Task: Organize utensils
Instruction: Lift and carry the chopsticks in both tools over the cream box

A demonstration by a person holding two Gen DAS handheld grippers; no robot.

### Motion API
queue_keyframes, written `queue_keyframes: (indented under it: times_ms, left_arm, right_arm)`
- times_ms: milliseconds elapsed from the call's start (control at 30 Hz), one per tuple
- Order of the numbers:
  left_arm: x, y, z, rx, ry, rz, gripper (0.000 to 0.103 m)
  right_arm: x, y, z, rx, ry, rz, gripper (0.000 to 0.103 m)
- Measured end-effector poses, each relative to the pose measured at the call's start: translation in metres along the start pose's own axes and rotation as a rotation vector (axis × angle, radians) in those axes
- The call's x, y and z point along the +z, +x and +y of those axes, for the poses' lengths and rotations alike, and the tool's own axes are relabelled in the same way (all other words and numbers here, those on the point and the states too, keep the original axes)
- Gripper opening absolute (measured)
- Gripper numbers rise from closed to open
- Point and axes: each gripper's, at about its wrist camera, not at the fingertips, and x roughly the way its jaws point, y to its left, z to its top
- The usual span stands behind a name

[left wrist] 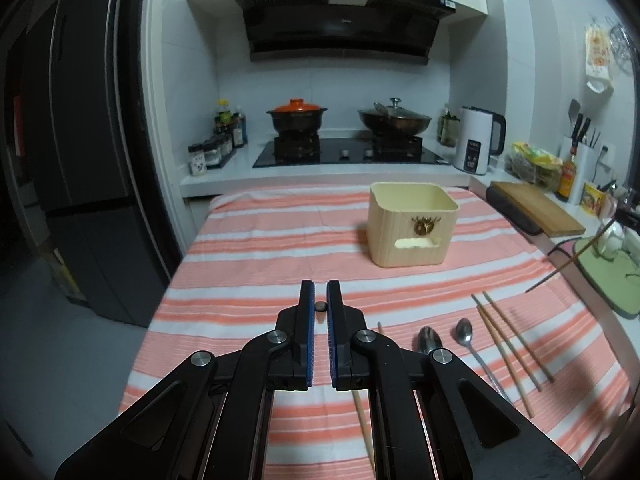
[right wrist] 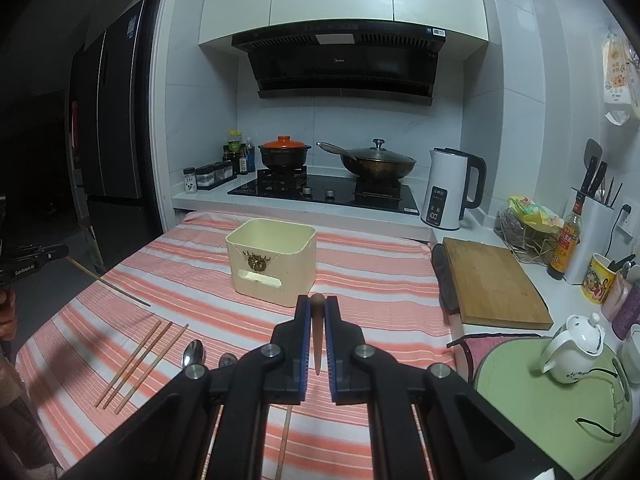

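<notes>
Chopstick [right wrist: 318, 332] pinched in right hand-held gripper [right wrist: 318, 304], another chopstick [left wrist: 320, 306] pinched in left hand-held gripper [left wrist: 320, 292]

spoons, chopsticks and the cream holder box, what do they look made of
Spoons: likely polished metal, with mirror-like glints. Chopsticks: probably wood or bamboo, matte tan-brown. Holder box: cream, smooth matte, perhaps plastic, though faint vertical lines leave it open.

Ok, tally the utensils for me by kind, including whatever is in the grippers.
loose chopsticks on the striped cloth: 3
held chopsticks, one in the left gripper, one in the right gripper: 2
spoons on the cloth: 2
Total: 7; sticks glimpsed under the grippers may be the held ones.
</notes>
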Motion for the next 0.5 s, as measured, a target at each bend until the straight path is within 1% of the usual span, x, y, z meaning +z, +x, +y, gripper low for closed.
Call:
queue_keyframes:
  times_ms: [333, 433, 500]
  left_arm:
    - [0.016, 0.002, -0.019, 0.035, 0.059, -0.015, 0.003]
    - [0.028, 0.001, -0.021, 0.017, 0.073, -0.022, 0.003]
    - [0.042, -0.001, -0.021, -0.032, 0.060, -0.026, 0.003]
  right_arm:
    - [0.017, 0.005, 0.002, 0.009, 0.008, -0.011, 0.007]
    - [0.024, 0.009, 0.003, 0.010, 0.006, -0.014, 0.007]
    - [0.033, 0.013, 0.003, 0.020, 0.012, -0.016, 0.007]
